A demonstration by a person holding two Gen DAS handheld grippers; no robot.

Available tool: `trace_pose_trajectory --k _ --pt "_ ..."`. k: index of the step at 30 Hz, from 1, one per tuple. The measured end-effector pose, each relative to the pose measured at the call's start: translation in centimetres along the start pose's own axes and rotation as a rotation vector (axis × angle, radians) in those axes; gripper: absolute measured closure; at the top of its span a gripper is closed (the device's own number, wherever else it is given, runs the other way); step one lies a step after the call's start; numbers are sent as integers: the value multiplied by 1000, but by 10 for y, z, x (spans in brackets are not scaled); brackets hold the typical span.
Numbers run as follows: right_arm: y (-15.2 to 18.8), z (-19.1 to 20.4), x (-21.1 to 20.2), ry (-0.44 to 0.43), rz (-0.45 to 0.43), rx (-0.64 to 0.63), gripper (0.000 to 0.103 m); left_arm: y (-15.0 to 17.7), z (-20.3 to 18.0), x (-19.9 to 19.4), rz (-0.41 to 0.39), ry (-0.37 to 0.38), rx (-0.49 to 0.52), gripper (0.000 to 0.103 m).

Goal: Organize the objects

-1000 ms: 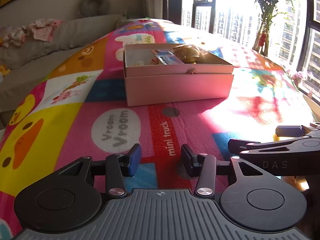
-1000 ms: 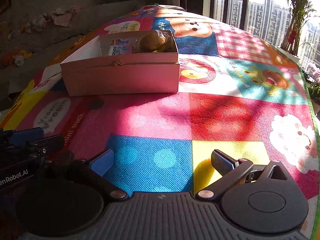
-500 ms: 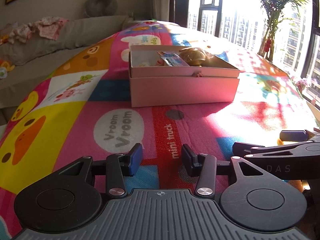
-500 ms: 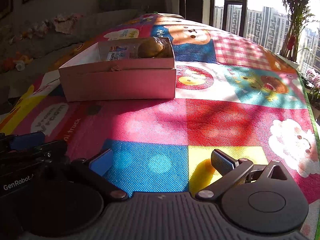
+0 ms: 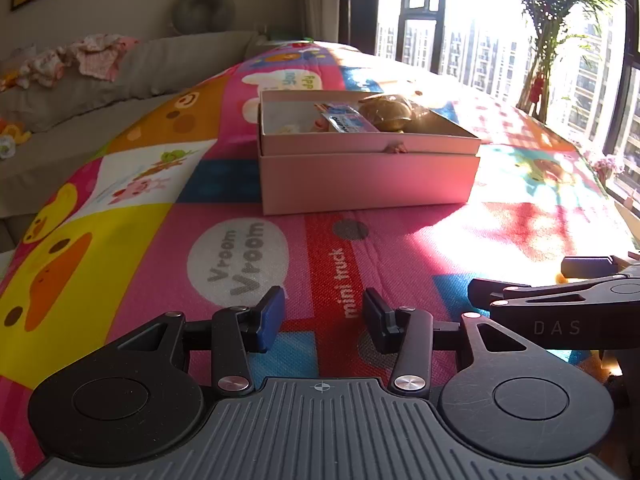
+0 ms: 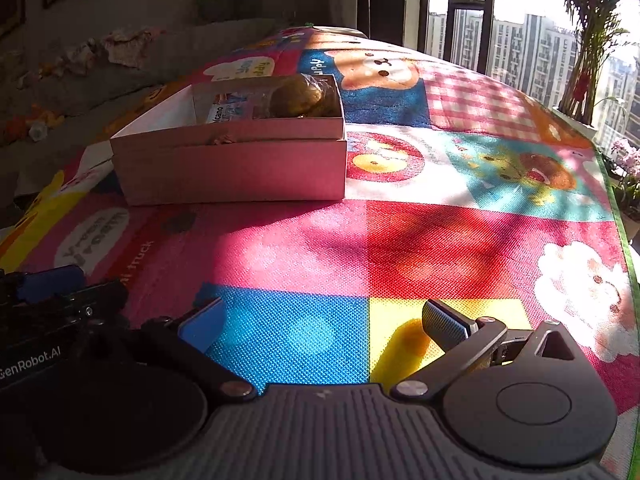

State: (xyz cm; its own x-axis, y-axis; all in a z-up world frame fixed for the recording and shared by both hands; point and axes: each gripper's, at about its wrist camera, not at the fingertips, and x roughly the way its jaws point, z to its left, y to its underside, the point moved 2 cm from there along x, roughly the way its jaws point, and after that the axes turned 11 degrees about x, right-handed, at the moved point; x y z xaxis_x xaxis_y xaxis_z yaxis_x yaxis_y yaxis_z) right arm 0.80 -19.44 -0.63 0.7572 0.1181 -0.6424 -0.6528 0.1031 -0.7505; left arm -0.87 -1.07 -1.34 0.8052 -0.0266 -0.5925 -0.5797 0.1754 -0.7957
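A pink cardboard box (image 5: 368, 178) (image 6: 236, 168) stands open on the colourful play mat (image 5: 120, 240) ahead of both grippers. Inside it lie a blue-and-white packet (image 5: 346, 120) (image 6: 224, 114) and a brown round item in clear wrap (image 5: 386, 112) (image 6: 304, 98). My left gripper (image 5: 324, 316) hovers low over the mat well short of the box, open, nothing between its fingers. My right gripper (image 6: 324, 322) is open wider and also holds nothing. Each gripper shows at the edge of the other's view.
A grey sofa (image 5: 120, 76) with crumpled pink cloth (image 5: 100, 56) runs along the left. Tall windows and a potted palm (image 5: 556, 36) (image 6: 588, 40) stand at the far right. The mat's green edge (image 6: 624, 232) lies right of my right gripper.
Both views have tilted up a little, so the box sits slightly lower in frame. Both grippers kept the same opening and nothing was picked up.
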Motion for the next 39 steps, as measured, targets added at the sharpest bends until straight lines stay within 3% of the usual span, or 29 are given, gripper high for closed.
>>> trace_pose_trajectory --k 39 --pt "0 1 0 2 0 -3 0 0 0 -1 -2 5 -5 55"
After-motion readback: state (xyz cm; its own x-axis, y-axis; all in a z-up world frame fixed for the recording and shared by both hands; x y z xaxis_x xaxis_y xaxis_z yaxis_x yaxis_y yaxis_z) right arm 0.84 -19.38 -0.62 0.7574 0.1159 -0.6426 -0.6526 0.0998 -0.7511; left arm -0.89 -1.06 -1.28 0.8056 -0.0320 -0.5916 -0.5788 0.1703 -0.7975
